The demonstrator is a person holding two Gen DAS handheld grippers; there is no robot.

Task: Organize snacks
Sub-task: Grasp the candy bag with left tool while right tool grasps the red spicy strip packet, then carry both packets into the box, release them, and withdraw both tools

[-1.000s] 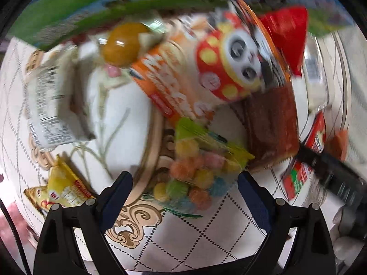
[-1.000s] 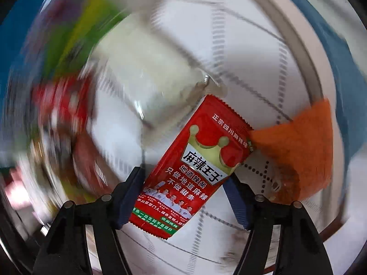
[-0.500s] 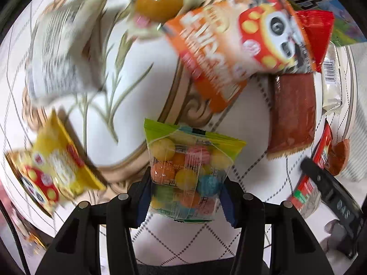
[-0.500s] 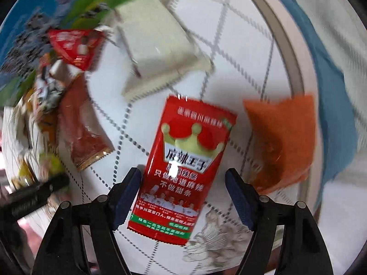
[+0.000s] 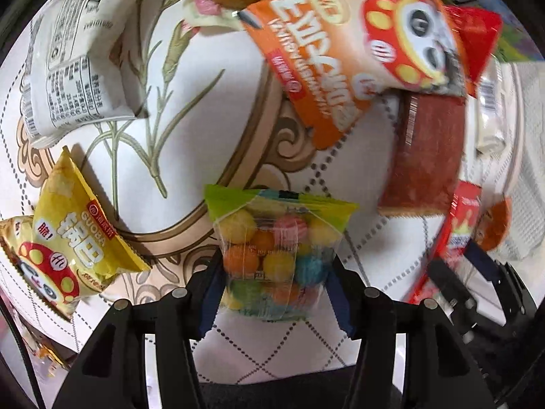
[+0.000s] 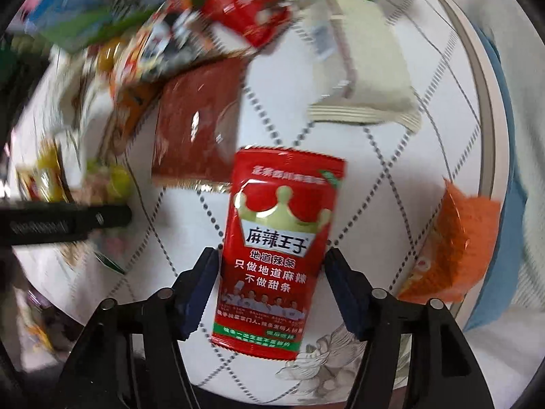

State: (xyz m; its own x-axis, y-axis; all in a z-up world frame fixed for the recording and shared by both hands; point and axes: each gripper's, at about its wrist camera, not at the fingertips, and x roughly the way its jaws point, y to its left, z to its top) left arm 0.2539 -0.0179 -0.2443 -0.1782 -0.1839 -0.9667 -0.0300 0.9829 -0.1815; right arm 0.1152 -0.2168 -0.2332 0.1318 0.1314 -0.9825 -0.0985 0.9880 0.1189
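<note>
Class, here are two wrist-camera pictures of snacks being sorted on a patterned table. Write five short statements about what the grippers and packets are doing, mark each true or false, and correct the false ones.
1. The left gripper has a clear bag of coloured candy balls between its fingers. True.
2. The right gripper has a yellow packet between its fingers. False: it is a red packet with a gold crown.
3. The yellow GUOBA packet lies to the left of the candy bag in the left wrist view. True.
4. The orange panda packet is held in a gripper. False: it lies on the table, beyond the candy bag.
5. A crumpled orange wrapper lies to the right of the red packet. True.
</note>
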